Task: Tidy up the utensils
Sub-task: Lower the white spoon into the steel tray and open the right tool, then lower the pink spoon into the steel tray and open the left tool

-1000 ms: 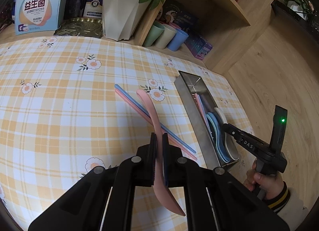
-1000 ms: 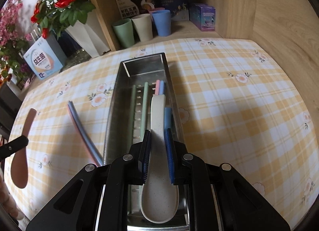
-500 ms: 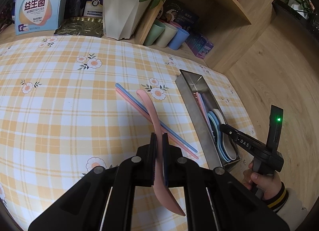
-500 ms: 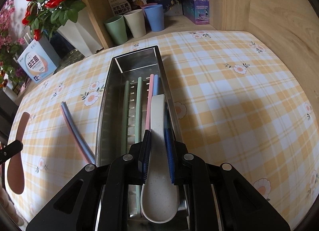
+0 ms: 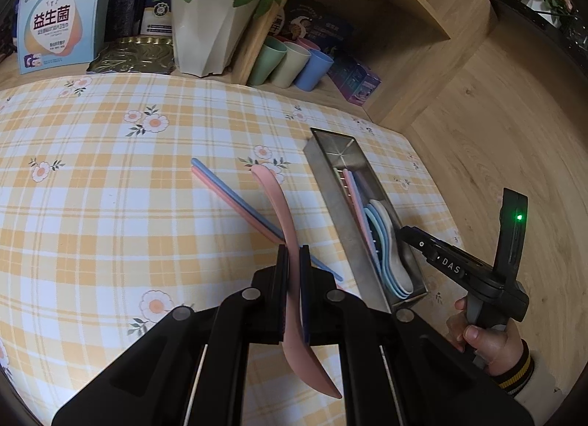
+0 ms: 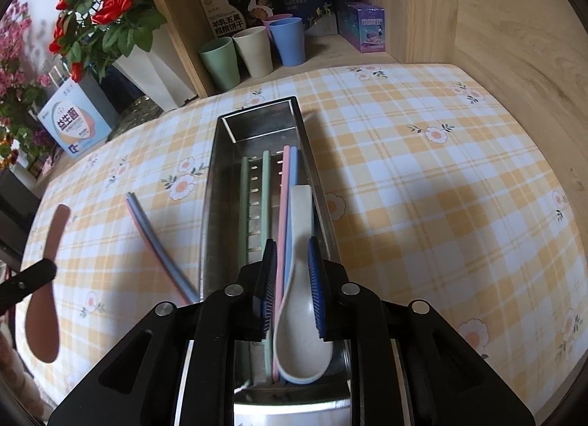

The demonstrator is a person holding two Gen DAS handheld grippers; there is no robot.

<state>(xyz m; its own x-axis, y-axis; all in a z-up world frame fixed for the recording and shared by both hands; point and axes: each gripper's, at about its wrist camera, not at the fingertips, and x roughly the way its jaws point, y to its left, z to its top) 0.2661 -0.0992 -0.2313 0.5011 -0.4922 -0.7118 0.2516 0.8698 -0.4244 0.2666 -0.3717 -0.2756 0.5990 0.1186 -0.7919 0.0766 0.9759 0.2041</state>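
Left wrist view: the left gripper (image 5: 293,260) is closed on a pink spoon (image 5: 283,213), holding it above the checked tablecloth (image 5: 110,224). Two chopsticks (image 5: 235,198), one pink and one blue, lie on the cloth beside the metal tray (image 5: 341,205).

Right wrist view: the right gripper (image 6: 292,279) stands parted over the tray (image 6: 217,183). A cream spoon (image 6: 301,316) rests inside between its fingers, on a blue spoon (image 6: 290,264), with green chopsticks (image 6: 253,202) alongside.

Black fingers (image 6: 269,281), blue pads (image 6: 315,279)
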